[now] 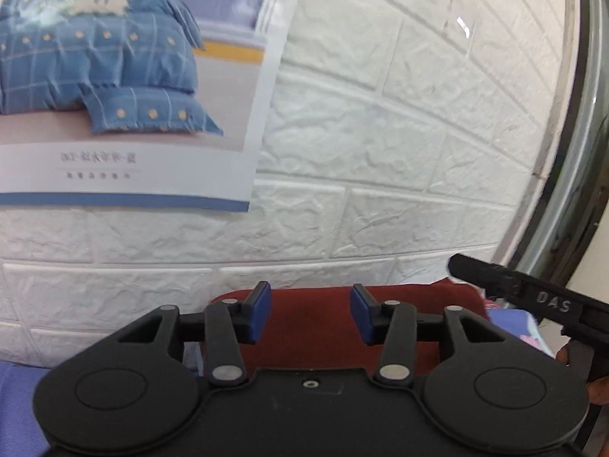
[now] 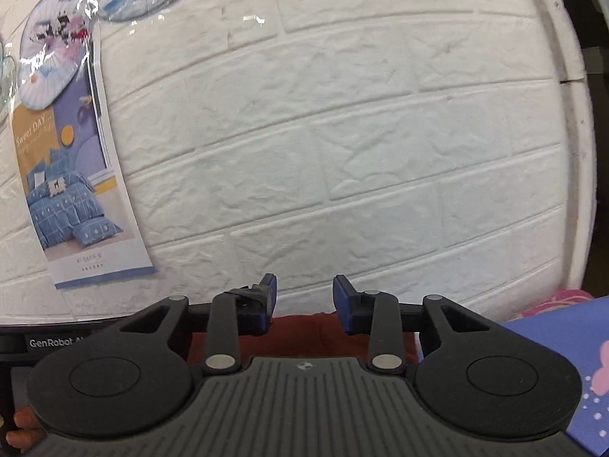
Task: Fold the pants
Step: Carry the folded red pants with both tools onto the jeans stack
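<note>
1. My left gripper [image 1: 311,314] has its jaws apart, holding nothing; my right gripper [image 2: 304,306] likewise
2. The red pants [image 1: 312,327] lie low ahead, beyond both sets of fingertips, on the patterned bedding [image 2: 552,346] by the white brick wall [image 1: 380,152]
3. Step in hand, as I judge it: between folds or approaching; whether any fold is made cannot be told
4. Next move calls for tilting both grippers down, then clamping on a cloth edge

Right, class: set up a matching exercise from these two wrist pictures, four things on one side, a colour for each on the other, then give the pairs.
Things:
1. pants
2. brick wall
3. gripper pads
4. bedsheet

Colours:
A. white
B. purple with pink print
C. dark red
D. blue

Pairs: 1-C, 2-A, 3-D, 4-B
</note>
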